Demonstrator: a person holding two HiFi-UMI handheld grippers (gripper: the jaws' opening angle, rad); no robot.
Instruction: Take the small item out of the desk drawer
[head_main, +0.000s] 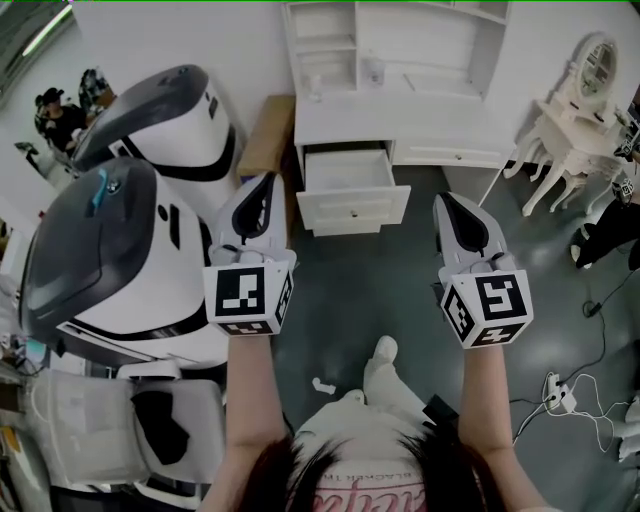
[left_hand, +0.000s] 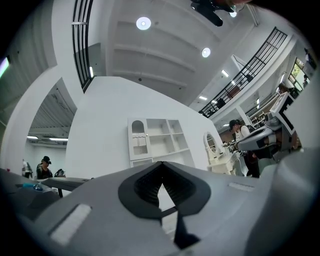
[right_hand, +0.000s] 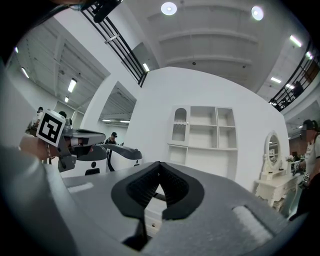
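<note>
1. Your left gripper (head_main: 262, 188), a grey two-jaw tool with a marker cube: jaws closed tip to tip, nothing between them.
2. Your right gripper (head_main: 450, 205), same build: jaws likewise together, empty.
3. White desk (head_main: 400, 125) with an open shelf hutch on top: well ahead of both grippers.
4. White rectangular drawer (head_main: 356, 210) with a small knob: stands pulled open under the desk top. You cannot tell from here whether the small item lies inside.

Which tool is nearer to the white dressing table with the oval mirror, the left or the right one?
Right. The right tool is left of the dressing table; the left tool is farther left, beyond the open drawer.
</note>
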